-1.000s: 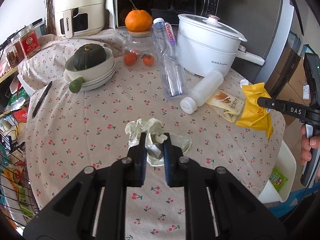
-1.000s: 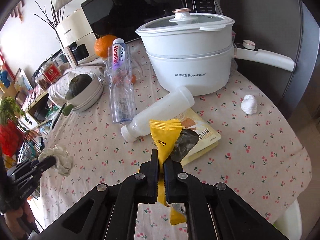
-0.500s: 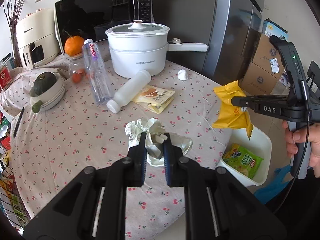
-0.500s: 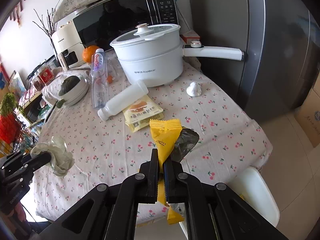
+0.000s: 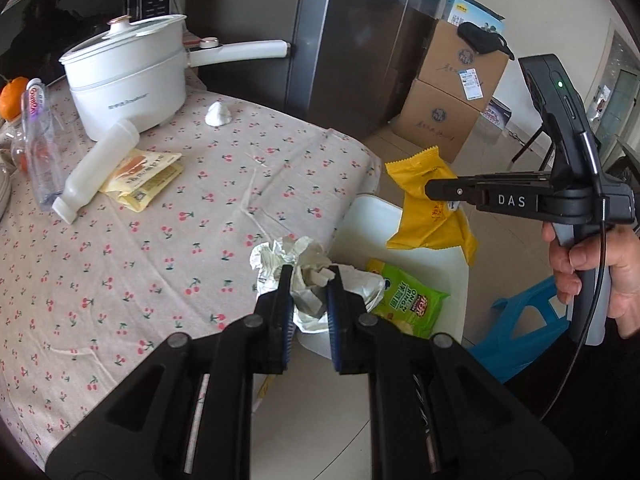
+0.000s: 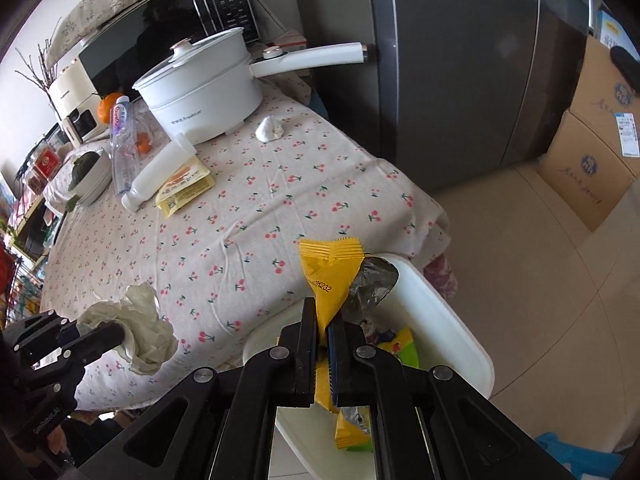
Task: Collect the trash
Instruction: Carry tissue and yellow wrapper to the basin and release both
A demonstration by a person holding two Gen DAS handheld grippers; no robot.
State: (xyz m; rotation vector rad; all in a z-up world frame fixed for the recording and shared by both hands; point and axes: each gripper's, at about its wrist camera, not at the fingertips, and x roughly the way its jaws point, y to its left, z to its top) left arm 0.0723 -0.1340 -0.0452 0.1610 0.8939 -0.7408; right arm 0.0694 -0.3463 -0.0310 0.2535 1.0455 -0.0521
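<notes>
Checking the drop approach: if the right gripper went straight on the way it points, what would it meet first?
Probably the white bin: the right gripper, shut on the yellow wrapper, points over its rim. Depth is unclear.

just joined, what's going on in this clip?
A person is clearing trash off a table with a pair of tongs in each hand. The left tongs are shut on a crumpled paper wad, and the right tongs are shut on a yellow wrapper. Both pieces hang over or near the white bin beside the table, which already holds a green snack bag. Nothing is released yet.
</notes>
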